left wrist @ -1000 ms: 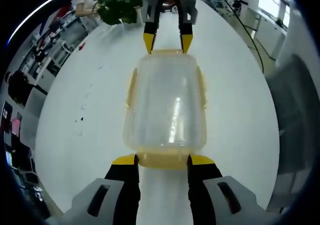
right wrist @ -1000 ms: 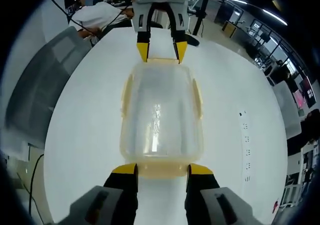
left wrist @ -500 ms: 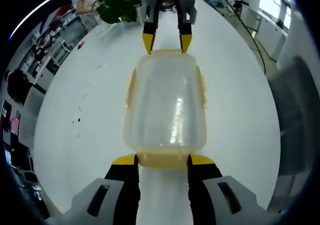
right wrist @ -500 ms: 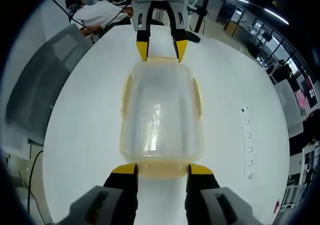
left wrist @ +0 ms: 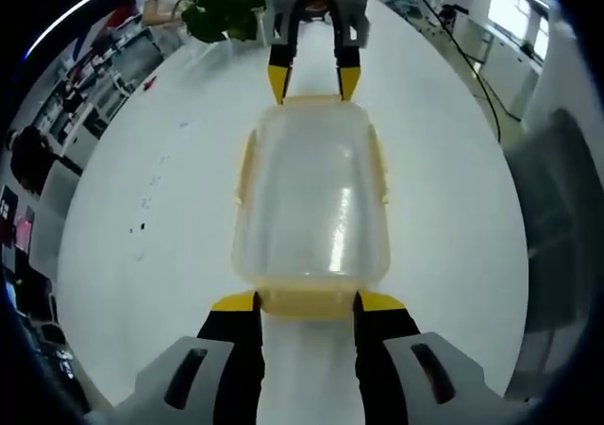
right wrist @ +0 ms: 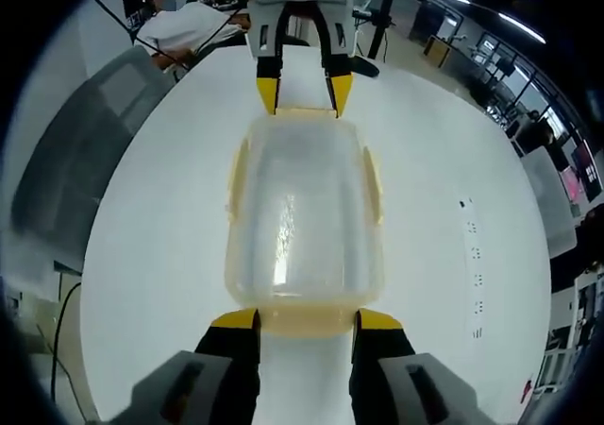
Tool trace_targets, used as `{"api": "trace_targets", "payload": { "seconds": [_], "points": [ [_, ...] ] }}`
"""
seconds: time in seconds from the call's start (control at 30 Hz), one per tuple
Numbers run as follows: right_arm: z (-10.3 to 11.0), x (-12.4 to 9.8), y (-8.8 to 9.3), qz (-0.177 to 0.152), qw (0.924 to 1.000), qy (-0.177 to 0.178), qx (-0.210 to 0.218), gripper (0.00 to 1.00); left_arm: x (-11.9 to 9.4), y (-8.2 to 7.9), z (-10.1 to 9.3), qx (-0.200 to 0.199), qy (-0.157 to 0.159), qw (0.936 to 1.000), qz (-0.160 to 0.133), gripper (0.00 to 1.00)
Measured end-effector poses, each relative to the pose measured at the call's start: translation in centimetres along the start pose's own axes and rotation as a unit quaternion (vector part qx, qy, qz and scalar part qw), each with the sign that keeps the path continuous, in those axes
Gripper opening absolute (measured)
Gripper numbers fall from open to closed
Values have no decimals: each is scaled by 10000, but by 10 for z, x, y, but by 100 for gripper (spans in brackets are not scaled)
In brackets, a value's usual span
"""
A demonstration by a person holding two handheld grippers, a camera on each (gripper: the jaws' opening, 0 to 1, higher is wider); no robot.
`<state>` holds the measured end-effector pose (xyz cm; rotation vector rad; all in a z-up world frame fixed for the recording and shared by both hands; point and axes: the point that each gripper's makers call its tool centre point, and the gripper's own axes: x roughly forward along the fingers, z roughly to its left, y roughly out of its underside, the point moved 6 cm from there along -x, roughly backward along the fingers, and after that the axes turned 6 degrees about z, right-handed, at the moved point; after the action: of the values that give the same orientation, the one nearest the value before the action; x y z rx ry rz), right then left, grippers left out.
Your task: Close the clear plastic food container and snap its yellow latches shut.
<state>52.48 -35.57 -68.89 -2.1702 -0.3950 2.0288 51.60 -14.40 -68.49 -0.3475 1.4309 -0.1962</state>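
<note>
A: Where is the clear plastic food container point(left wrist: 311, 198) right now?

B: Lying near the middle of the white surface point(left wrist: 142, 208), lid on, long axis running between the 2 grippers. The left gripper point(left wrist: 307, 300) has its jaws spread, one at each corner of the near short end, straddling the yellow end latch point(left wrist: 307, 302). In the right gripper view the right gripper point(right wrist: 307, 319) is spread the same way at the opposite end's latch point(right wrist: 307, 319), with the left gripper facing it from the far end.

A: Are the jaws pinching anything?

B: No, both are spread about as wide as the end latches; the yellow tips look to be touching or just beside the container's end corners. I cannot tell whether they press on it.

A: So what makes this step go well?

B: My judgement: push both ends inward evenly, so the container does not skid across the surface. Press each latch flat against the wall until it seats. The side latches point(right wrist: 373, 184) also show yellow along the long edges; whether they are snapped I cannot tell, so check them after the ends.

A: Main risk?

B: Uneven force tipping or sliding the light container.
</note>
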Motion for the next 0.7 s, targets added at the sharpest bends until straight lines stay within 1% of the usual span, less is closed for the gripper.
{"api": "trace_targets", "payload": {
  "seconds": [0.17,0.53,0.67,0.7],
  "points": [
    [1,0,0,-14,10000,-70,39,35,1,0,0,7,105,9999,-36,35],
    [3,0,0,1,9999,-60,86,35,2,0,0,73,147,9998,-63,35],
    [5,-1,1,-34,9999,-34,128,36,2,1,0,183,160,9997,-80,36],
    [5,0,2,-19,9999,26,95,37,2,0,1,294,72,9995,-108,37]
  ]
}}
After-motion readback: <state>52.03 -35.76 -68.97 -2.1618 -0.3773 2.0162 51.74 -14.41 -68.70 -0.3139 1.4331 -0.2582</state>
